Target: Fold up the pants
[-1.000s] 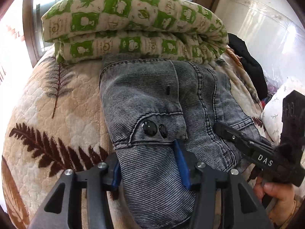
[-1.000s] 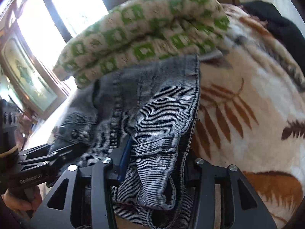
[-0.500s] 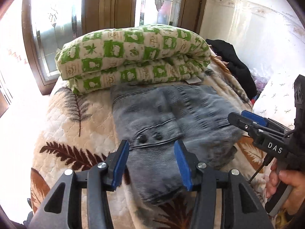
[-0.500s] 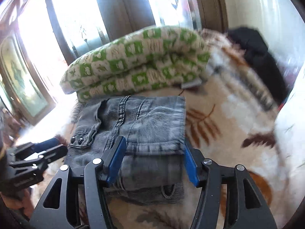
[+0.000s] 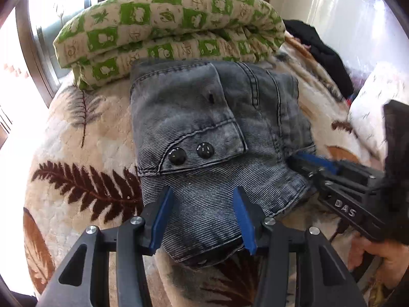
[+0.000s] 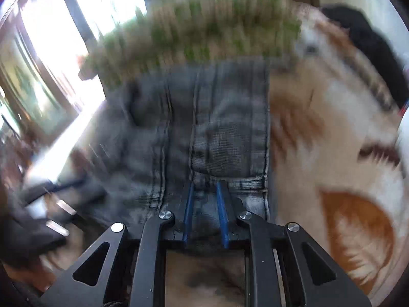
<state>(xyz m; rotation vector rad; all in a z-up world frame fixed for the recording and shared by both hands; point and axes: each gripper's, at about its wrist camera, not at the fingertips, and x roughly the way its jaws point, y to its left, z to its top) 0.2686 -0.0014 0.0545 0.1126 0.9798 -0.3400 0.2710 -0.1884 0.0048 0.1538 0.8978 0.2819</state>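
Nearest you, your left gripper (image 5: 203, 217) stands half open, its blue pads straddling the near end of the folded pants (image 5: 204, 138) without pressing on them. The pants are a grey denim bundle lying on the leaf-patterned blanket (image 5: 84, 179), with two dark buttons (image 5: 190, 153) on a flap facing up. To the right, your right gripper (image 6: 205, 194) is closing, its blue pads drawn close together with the near right hem of the pants between them; that view is blurred, so you cannot tell whether the pads already press the cloth. In the left wrist view your hand (image 5: 383, 261) shows at the lower right, holding that gripper. Farther off, the pants' far edge touches a folded green-and-cream quilt (image 5: 168, 33). A black garment (image 5: 322, 53) lies at the far right of the blanket.
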